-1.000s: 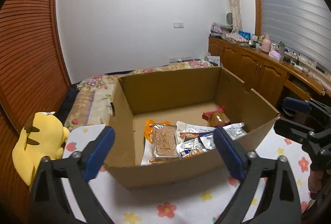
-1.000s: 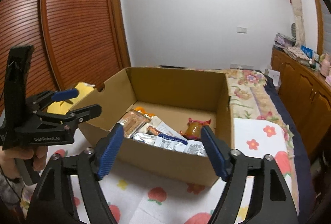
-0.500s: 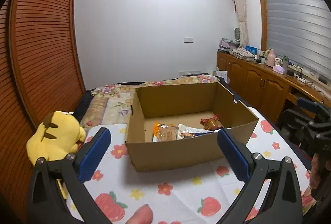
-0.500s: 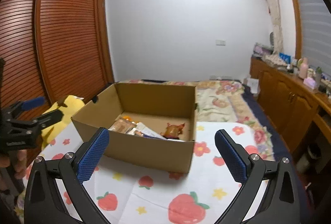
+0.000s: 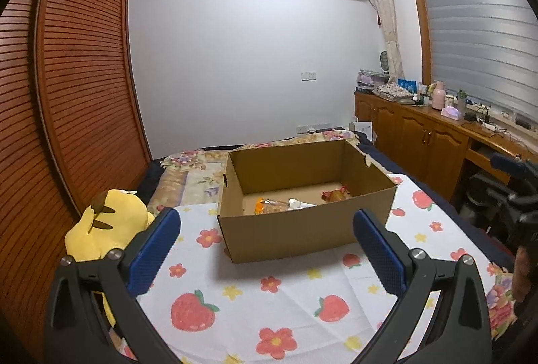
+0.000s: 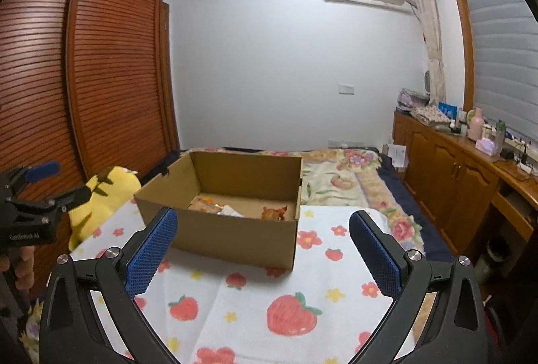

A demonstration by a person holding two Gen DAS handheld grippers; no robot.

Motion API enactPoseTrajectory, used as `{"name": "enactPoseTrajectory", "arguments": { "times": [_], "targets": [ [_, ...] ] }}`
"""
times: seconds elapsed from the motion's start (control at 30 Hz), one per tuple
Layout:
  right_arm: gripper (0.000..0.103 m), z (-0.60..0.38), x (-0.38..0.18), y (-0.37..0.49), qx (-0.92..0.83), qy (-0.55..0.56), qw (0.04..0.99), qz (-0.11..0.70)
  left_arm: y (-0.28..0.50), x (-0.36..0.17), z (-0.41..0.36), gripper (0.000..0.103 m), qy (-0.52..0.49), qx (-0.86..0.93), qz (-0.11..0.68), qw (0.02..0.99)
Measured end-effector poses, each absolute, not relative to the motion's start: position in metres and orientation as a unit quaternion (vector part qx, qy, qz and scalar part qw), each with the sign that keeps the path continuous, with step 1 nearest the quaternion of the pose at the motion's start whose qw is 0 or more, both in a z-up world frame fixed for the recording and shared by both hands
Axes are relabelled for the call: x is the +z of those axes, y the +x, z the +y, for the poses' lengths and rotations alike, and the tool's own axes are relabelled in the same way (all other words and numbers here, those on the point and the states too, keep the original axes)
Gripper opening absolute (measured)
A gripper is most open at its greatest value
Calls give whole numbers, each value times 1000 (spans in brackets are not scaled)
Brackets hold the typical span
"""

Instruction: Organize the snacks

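Observation:
An open cardboard box (image 5: 302, 232) (image 6: 232, 239) stands on a white cloth printed with strawberries and flowers. Several snack packets (image 5: 285, 204) (image 6: 215, 207) lie on its floor, among them a brown-and-red wrapped snack (image 5: 334, 194) (image 6: 274, 212) at the right. My left gripper (image 5: 265, 254) stands open and empty, well back from the box's near wall. My right gripper (image 6: 264, 254) is open too, wide, with nothing between its blue pads. Each gripper also shows at the edge of the other's view, the left gripper (image 6: 37, 192) at the left, the right gripper (image 5: 514, 182) at the right.
A yellow plush toy (image 5: 104, 226) (image 6: 104, 195) sits left of the box beside the slatted wooden wardrobe (image 5: 67, 111). Behind the box lies a flowered bed cover (image 6: 339, 175). A wooden cabinet (image 5: 420, 138) with bottles and clutter runs along the right wall under the window.
Both grippers have pulled back and risen from right at the box, which now looks smaller and farther. The right gripper's pads spread wider. The snacks stayed in the box.

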State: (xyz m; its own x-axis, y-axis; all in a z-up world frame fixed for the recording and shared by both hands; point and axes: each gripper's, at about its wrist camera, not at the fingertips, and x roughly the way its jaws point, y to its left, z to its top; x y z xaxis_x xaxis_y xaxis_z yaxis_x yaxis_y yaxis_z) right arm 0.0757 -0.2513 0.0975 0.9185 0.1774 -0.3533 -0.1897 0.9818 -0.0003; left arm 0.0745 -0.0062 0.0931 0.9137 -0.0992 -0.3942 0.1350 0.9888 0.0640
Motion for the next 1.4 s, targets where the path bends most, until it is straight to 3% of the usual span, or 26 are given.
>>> {"name": "enactPoseTrajectory", "arguments": {
  "times": [0.83, 1.4],
  "targets": [
    [103, -252, 57, 50, 79, -5, 977, 198, 52, 31, 8, 103, 18, -27, 235, 971],
    [103, -255, 50, 52, 77, 1, 976, 205, 51, 27, 8, 103, 22, -24, 235, 971]
  ]
}}
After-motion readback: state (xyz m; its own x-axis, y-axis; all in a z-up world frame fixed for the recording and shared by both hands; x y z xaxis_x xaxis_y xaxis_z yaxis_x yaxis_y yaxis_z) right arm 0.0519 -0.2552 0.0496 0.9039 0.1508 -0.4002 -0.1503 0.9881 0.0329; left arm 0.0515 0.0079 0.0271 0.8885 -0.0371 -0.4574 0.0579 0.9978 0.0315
